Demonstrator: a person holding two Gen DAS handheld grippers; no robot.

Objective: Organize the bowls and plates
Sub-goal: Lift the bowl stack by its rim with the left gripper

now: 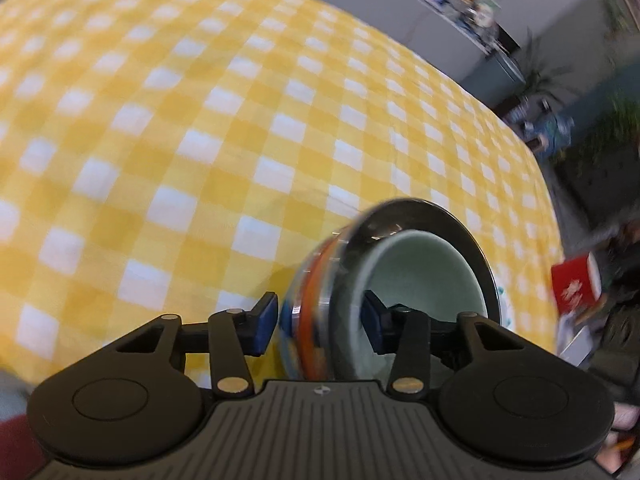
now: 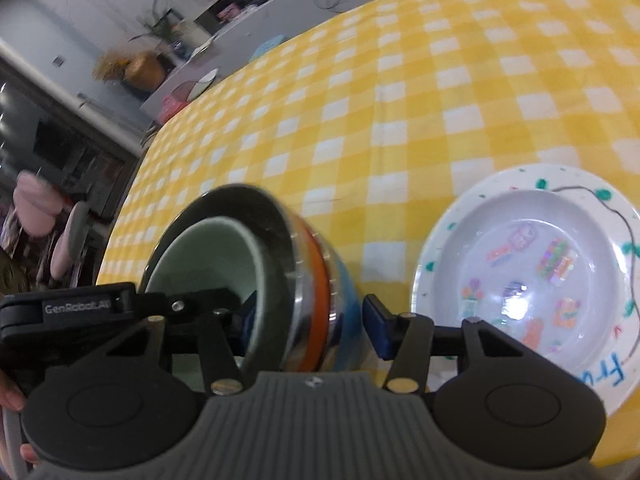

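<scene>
Both grippers [image 1: 318, 326] [image 2: 310, 322] straddle the bowl stack [image 2: 256, 280] rim, spread, pads not quite touching. Plate [image 2: 532, 280] at 3 o'clock. Close evenly, keep stack level, lower centred.

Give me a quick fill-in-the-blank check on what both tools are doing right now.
The pale green bowl sits nested ____ the steel-lined bowl.
Both the left tool and the right tool straddle that stack's ____.
The white plate lies flat on the ____ checked tablecloth.

Missing words: inside; rim; yellow
</scene>
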